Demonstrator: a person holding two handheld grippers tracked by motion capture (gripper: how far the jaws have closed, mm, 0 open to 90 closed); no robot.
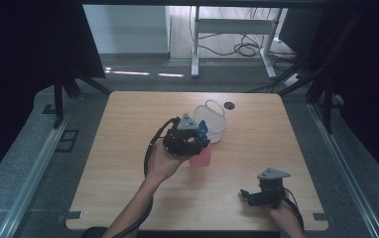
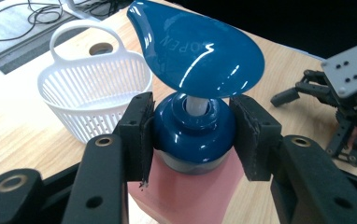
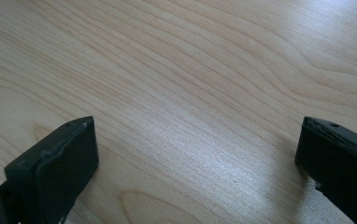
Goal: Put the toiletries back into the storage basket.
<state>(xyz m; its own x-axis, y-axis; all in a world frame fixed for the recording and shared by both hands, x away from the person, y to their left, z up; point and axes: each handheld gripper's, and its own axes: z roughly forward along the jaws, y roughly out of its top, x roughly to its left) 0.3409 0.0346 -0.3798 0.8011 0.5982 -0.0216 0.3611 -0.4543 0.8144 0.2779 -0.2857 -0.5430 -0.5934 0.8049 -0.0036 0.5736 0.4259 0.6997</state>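
The left tongs (image 2: 191,135) pinch the pump bottle's (image 2: 190,186) blue collar beside the white basket (image 2: 92,93), likely for lifting it in, while the right tongs (image 3: 195,163) rest spread over the counter (image 3: 190,70).

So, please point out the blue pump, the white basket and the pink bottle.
blue pump (image 2: 200,51): left gripper view, top of its flat head.
white basket (image 2: 92,88): left gripper view, slatted inner wall.
pink bottle (image 2: 190,196): left gripper view, shoulder below collar.

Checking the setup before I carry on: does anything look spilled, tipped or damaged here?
Nothing stands out. The pink pump bottle sits between the left gripper pads by its blue collar, the white basket stands upright, and no spill shows on the table.
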